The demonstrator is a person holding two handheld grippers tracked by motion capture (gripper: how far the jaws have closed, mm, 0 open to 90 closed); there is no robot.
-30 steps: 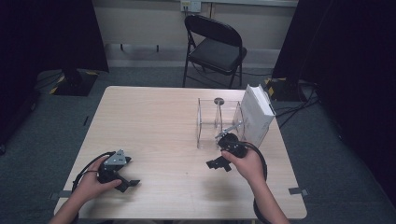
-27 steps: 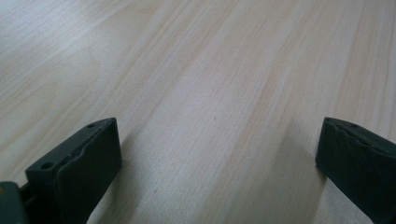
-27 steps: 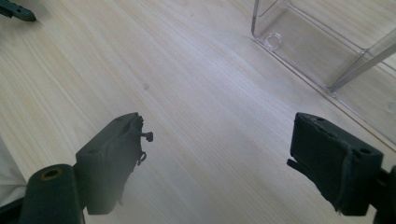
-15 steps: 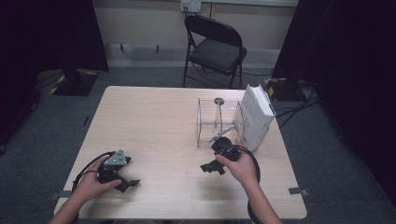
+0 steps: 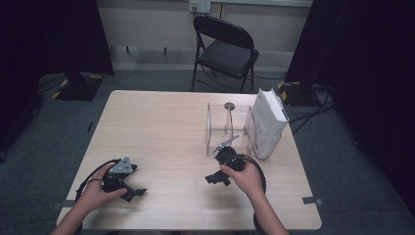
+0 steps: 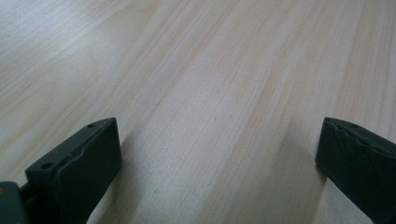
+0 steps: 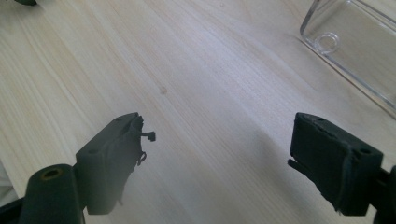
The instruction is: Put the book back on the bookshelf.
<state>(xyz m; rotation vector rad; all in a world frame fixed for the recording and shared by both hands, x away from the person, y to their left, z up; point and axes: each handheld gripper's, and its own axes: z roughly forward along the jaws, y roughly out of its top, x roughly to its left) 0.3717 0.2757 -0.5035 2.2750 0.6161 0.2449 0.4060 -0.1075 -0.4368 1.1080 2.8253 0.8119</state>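
The right gripper (image 5: 219,178) rests low over the table (image 5: 161,127) near its near-right part, its black jaws spread wide with bare wood between them – nothing is held. In the right gripper view the two black jaws rise from the bottom edge, well apart, above pale wood grain. Just beyond this gripper, on its far side, stands the clear acrylic stand (image 5: 230,127) – a see-through, box-like frame of thin upright panels with a slim post in the middle topped by a small round dark cap. Its panels are colourless and glossy, and the table shows plainly through them. In the right gripper view a corner of the clear acrylic stand (image 7: 355,46) lies at the upper right, with a round hole in its flat base plate. A white box (image 5: 270,122) stands upright just beside the stand, on its right, near the table's right edge.

The left gripper (image 5: 128,188) sits at the near-left of the table in the person's hand, its jaws also open and empty over bare wood. A black folding chair (image 5: 224,49) stands beyond the far edge.
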